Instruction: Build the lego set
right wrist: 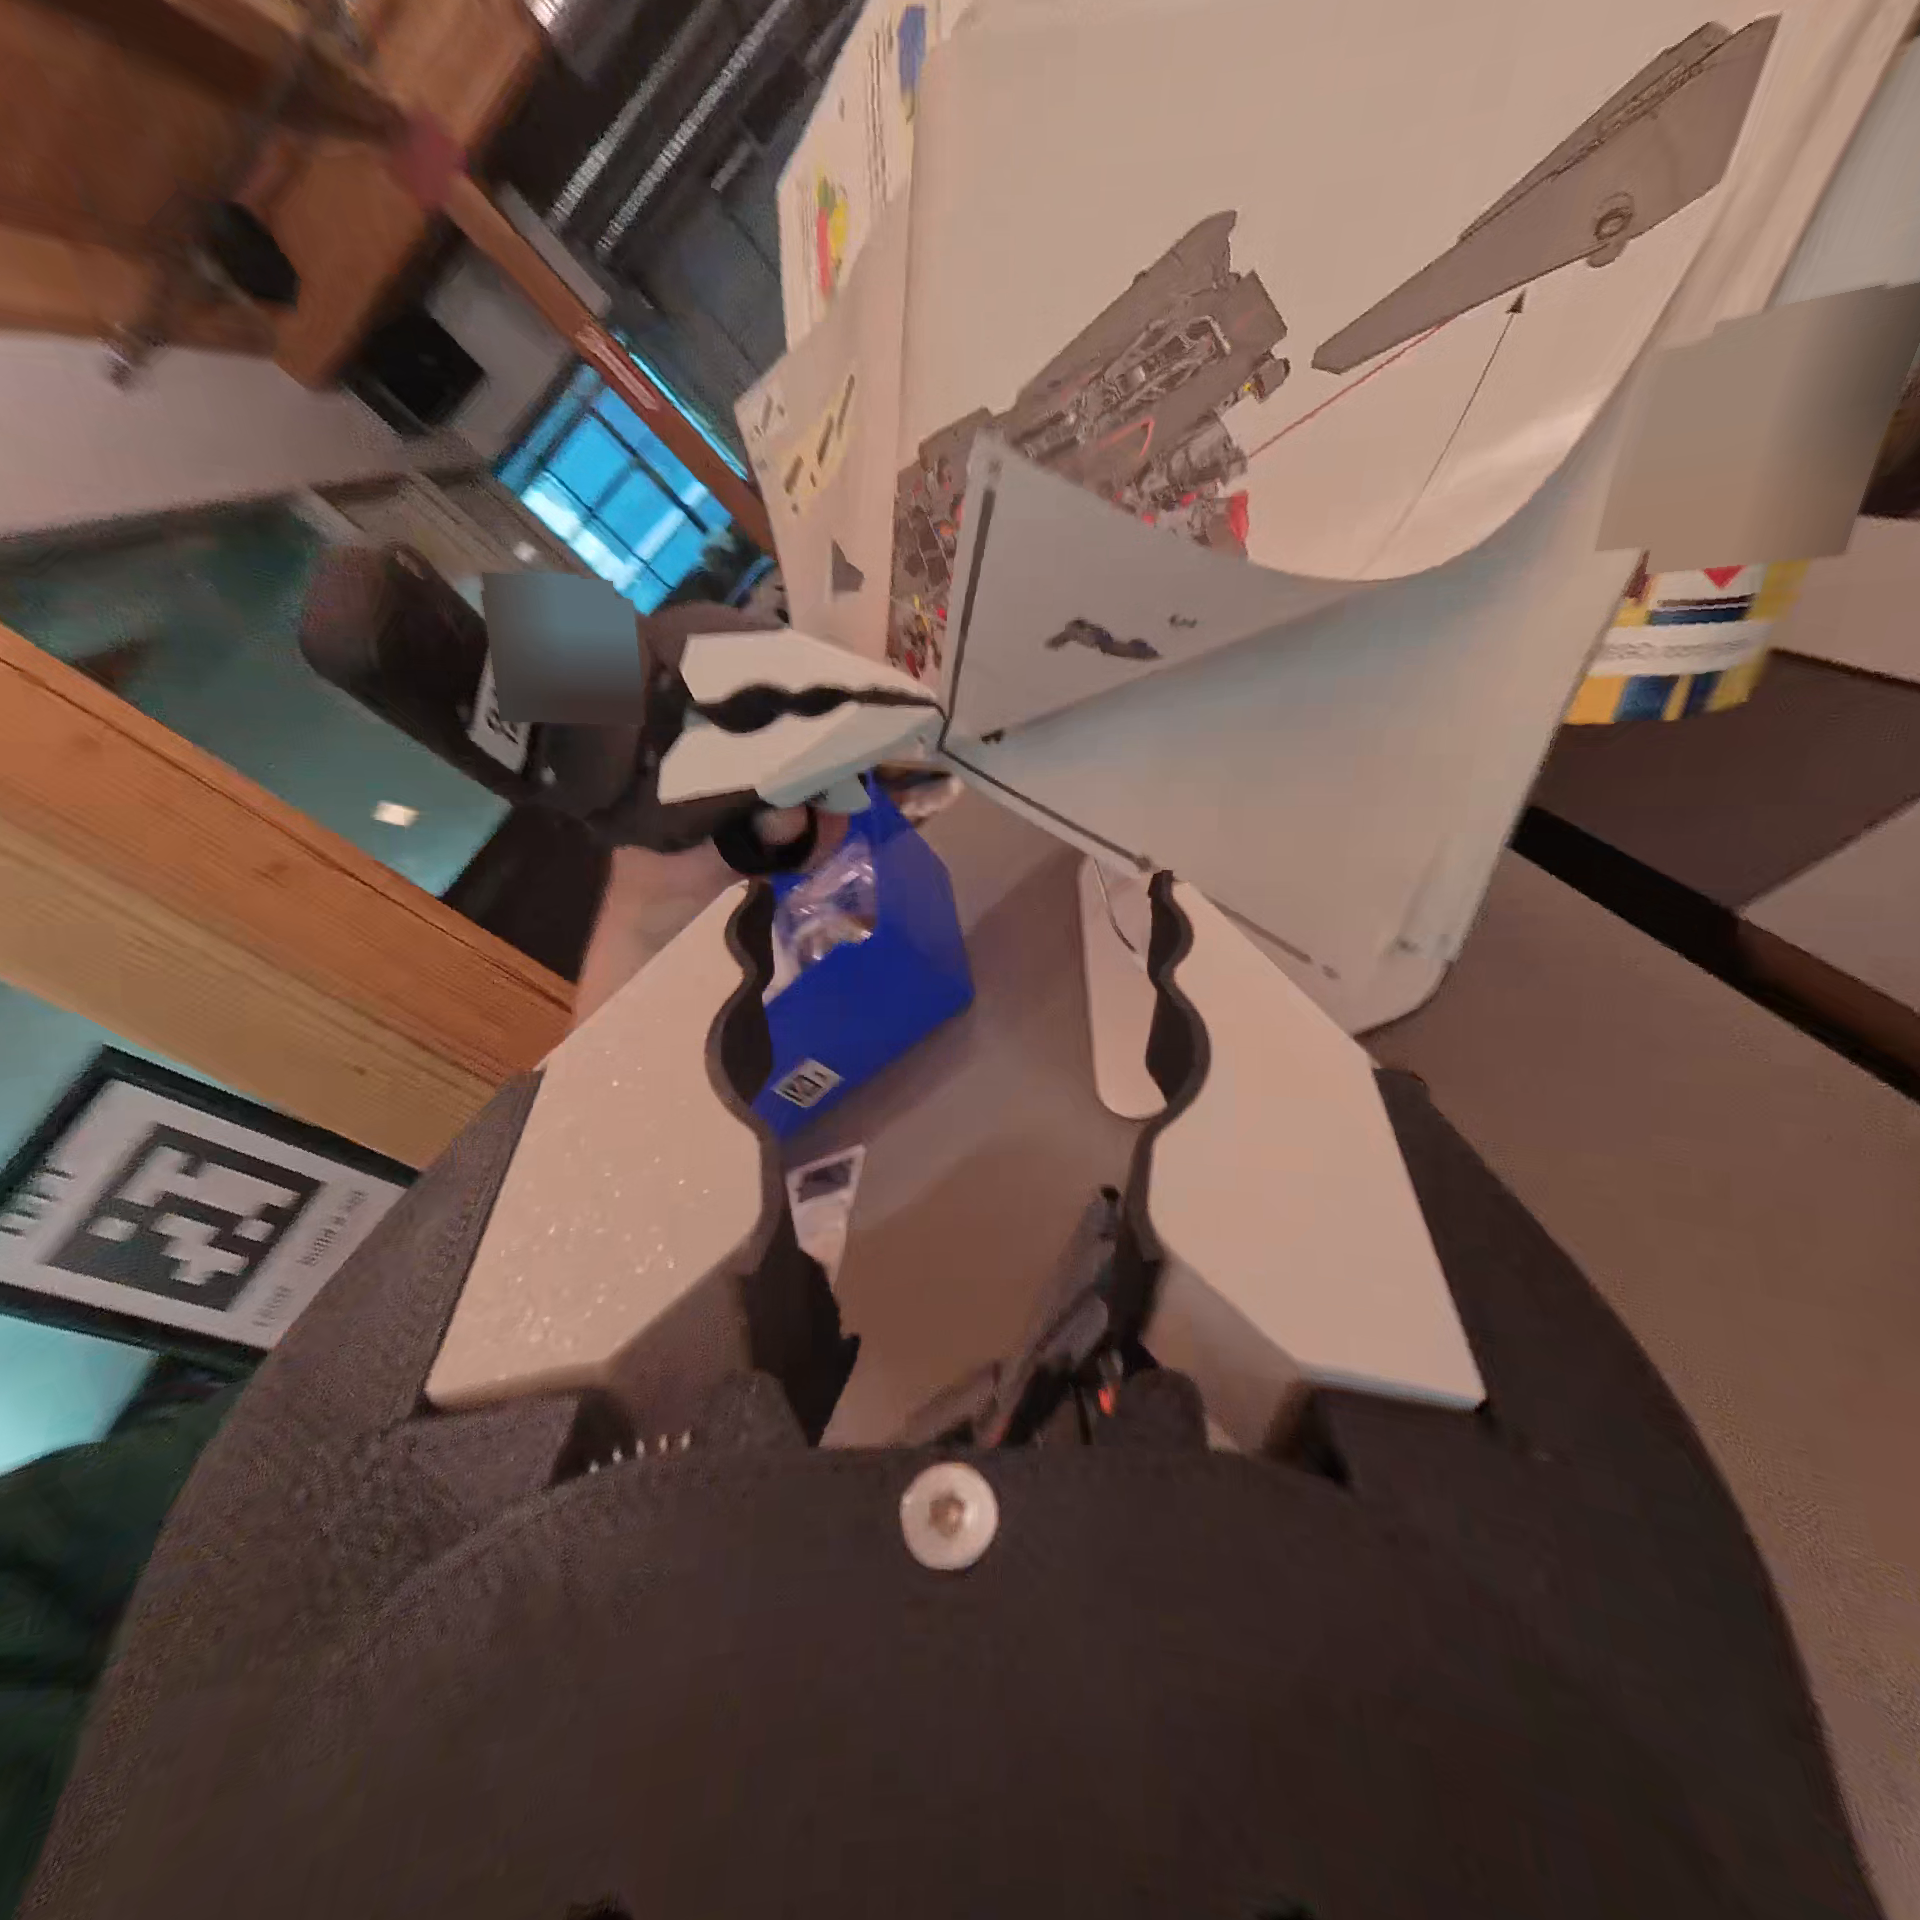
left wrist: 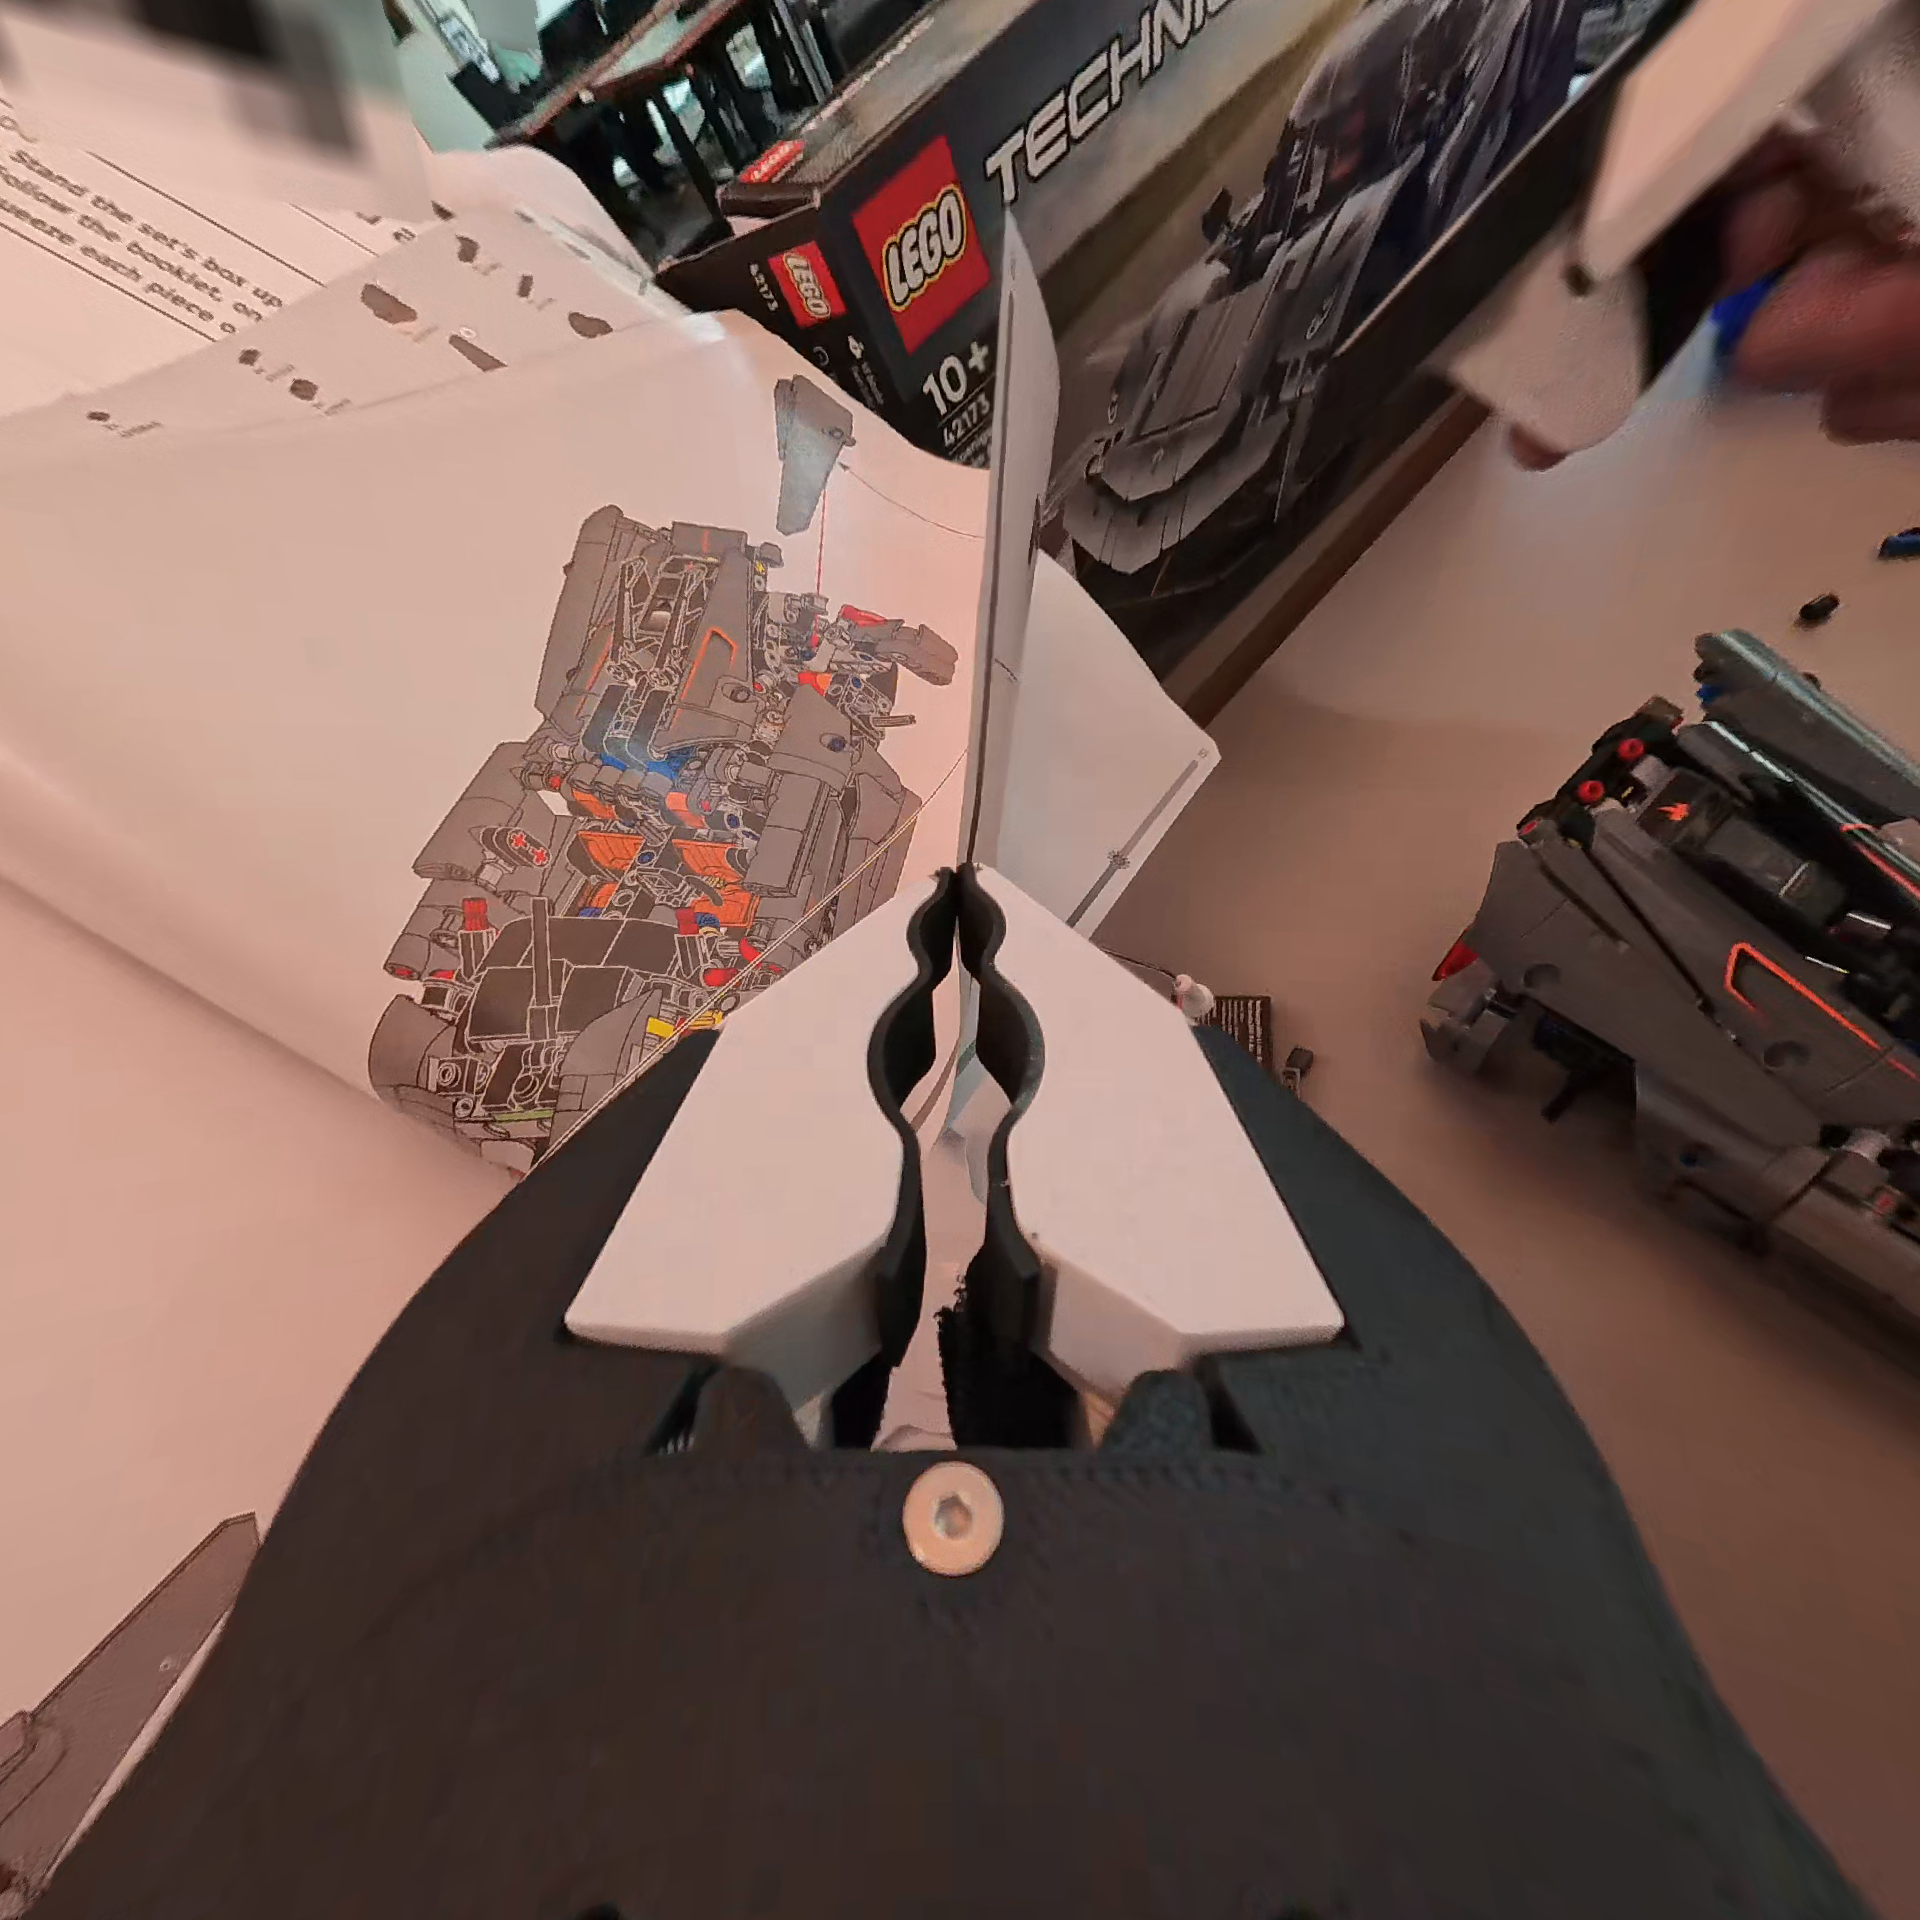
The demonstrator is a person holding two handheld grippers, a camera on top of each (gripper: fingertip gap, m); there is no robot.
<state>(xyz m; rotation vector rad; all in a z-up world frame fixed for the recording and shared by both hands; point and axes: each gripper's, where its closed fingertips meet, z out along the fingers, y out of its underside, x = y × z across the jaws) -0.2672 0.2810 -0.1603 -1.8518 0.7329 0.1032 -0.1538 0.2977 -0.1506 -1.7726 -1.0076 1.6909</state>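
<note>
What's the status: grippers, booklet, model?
Left gripper shut on a booklet page, holding it upright. Right gripper open, empty, near the page edge. Part-built grey model on table, untouched. Nothing blocking.

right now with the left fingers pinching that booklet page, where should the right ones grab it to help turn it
Take the page by its free outer edge, near the corner beside the left gripper, coming in edge-on. The sheet stands lifted and curved off the booklet, so both faces are open there. The right gripper is open, just below it.
</note>
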